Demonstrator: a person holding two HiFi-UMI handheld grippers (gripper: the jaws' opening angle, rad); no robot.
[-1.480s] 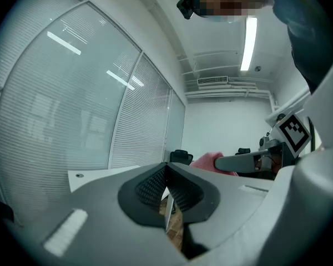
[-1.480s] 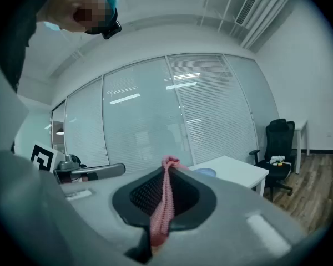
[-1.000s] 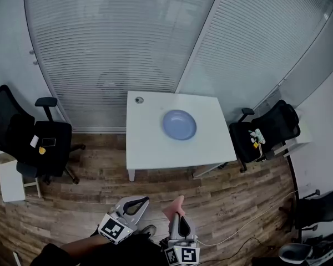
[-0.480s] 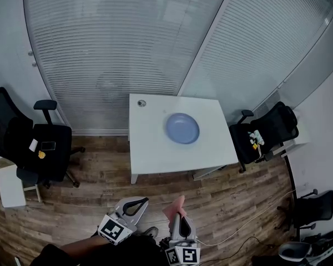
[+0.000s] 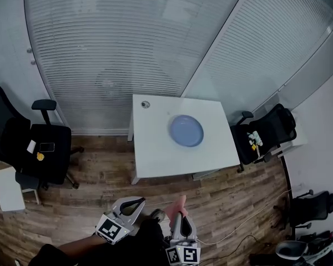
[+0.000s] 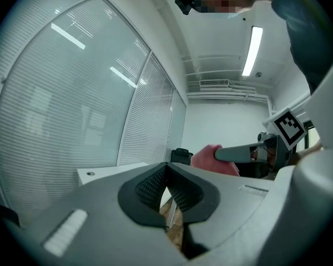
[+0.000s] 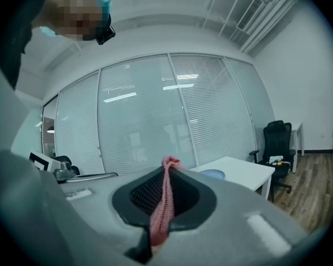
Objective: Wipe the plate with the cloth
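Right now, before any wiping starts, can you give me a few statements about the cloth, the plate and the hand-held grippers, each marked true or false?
1. The right hand-held gripper is shut on the pink cloth. True.
2. The blue plate lies on the white table. True.
3. The cloth touches the plate. False: it is held over the wooden floor, short of the table.
4. The left hand-held gripper grips a sponge. False: its jaws are together on nothing.

Head view looks down; gripper views level; all share table [image 5: 155, 154].
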